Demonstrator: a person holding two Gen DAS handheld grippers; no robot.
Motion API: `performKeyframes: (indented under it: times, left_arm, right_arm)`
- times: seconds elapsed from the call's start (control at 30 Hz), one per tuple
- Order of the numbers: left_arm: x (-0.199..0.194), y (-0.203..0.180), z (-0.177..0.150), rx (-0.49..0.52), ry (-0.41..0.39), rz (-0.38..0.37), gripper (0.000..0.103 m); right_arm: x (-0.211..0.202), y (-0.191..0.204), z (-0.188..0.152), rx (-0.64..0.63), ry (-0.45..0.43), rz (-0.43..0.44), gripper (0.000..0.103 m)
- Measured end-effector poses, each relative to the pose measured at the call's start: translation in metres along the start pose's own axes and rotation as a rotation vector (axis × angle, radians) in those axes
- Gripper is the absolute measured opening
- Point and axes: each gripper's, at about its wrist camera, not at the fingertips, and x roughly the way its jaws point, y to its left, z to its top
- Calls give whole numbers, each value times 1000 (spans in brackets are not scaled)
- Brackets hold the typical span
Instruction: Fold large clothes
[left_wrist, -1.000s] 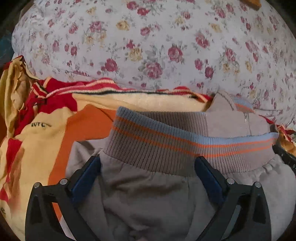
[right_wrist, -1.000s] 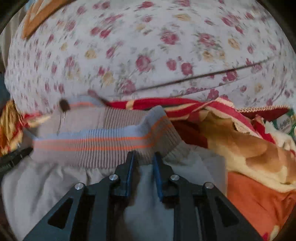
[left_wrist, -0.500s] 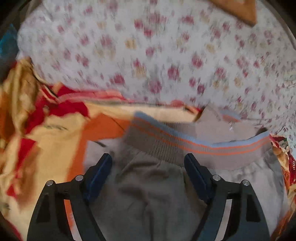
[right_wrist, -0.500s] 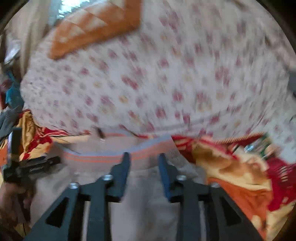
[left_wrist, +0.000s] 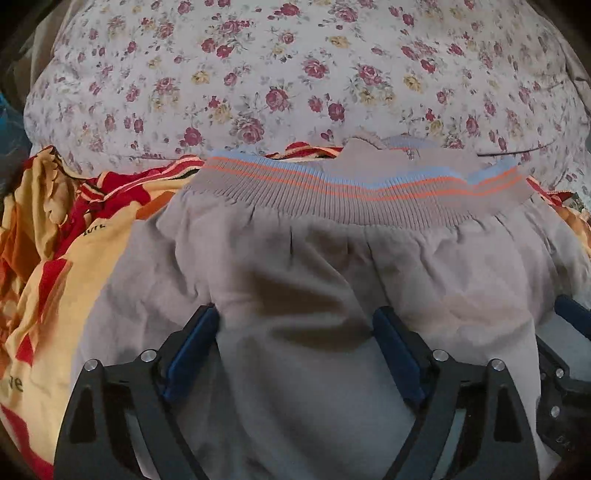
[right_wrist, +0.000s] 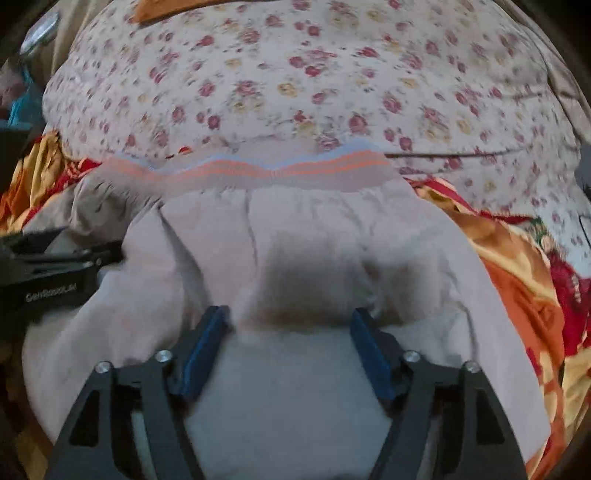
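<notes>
A grey sweatshirt (left_wrist: 303, 280) lies spread on the bed, its ribbed band (left_wrist: 354, 192) with orange and blue stripes at the far side. My left gripper (left_wrist: 295, 319) hovers over the grey cloth well short of the band. Its jaws are opening wide and the pads do not pinch the fabric between them. My right gripper (right_wrist: 288, 323) stands the same way over the sweatshirt (right_wrist: 295, 236), jaws opening, with cloth lying under them ungripped. Each gripper shows in the other's view: the right gripper (left_wrist: 570, 317) at the right edge, the left gripper (right_wrist: 55, 266) at the left.
A floral bedsheet (left_wrist: 295, 74) covers the bed beyond the band. A crumpled yellow, red and orange blanket (left_wrist: 55, 240) lies under the sweatshirt and spills out on both sides (right_wrist: 524, 266). An orange patterned cloth (right_wrist: 166, 7) sits at the far top.
The right gripper, shut on the cloth just below the band, has let go and opened. Both grippers have drawn back from the band, which now lies flatter and wider.
</notes>
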Motion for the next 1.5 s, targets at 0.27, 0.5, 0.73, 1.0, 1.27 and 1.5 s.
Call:
performKeyframes:
  times: [0.27,0.5,0.73,1.0,1.27,1.5]
  left_arm:
    - [-10,1,-6,5,-20,-38,77]
    - [-75,0,-8,3,-236,-56,65]
    - [-25,-14,-33,18,23,-126,70]
    - [-24,-13,-28,38,-40,-118,74]
    - [-23,-16,-30,40,-42,-109,77]
    - [-23,-15,-28,42,-26,-117,77]
  right_arm:
    - [-27,-2,9,13,-33,11,74]
    - [-109,2,-14,35,-266,29,83]
    - [-31,3,-35,85,32,21,103]
    - [-29,2,-38,94,32,35,103]
    - [-30,3,-41,111,24,13,103]
    - [-30,2,-41,100,24,18,102]
